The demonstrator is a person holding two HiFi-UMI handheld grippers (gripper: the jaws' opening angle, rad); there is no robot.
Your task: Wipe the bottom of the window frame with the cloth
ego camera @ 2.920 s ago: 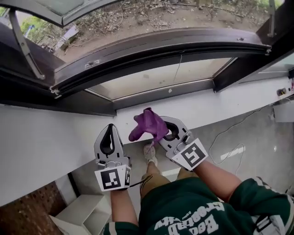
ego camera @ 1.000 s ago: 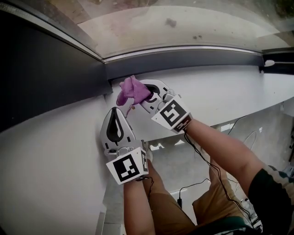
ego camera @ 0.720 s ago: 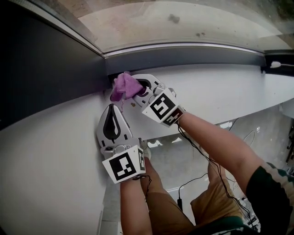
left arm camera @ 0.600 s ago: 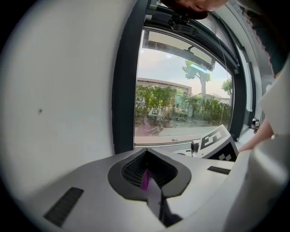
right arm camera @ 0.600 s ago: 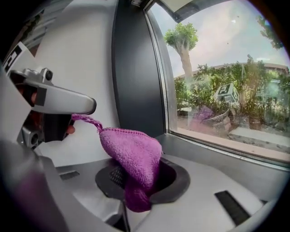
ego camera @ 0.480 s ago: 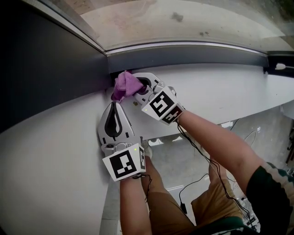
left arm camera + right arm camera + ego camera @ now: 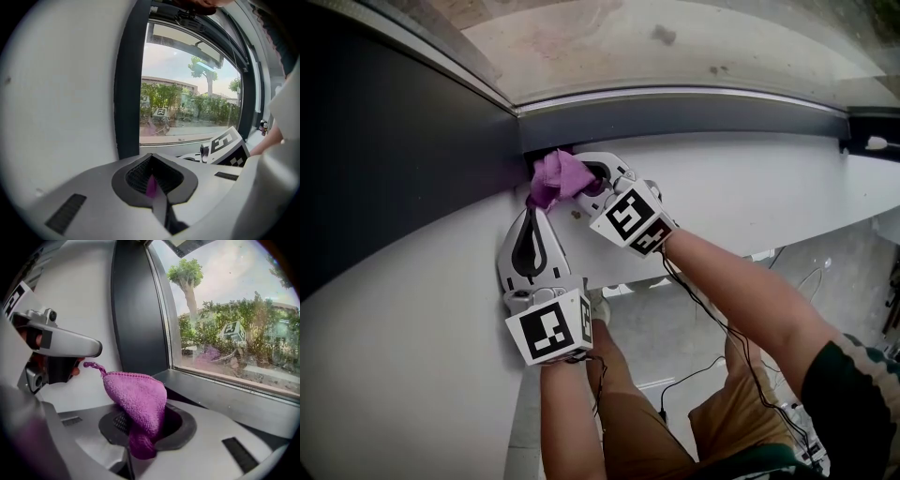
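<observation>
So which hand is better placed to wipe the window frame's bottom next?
Right. The right gripper is shut on the purple cloth, which sits by the frame's bottom rail. The left gripper is shut, empty, lower over the white sill.

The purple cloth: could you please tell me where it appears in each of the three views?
Head view: cloth upper centre-left, at the tip of the right gripper, against the dark window frame.
Left gripper view: only a thin purple sliver low centre, in the opening of the shut jaws.
Right gripper view: cloth low centre, pinched in the jaws.
Shared landmark: the dark window frame beside the glass.
</observation>
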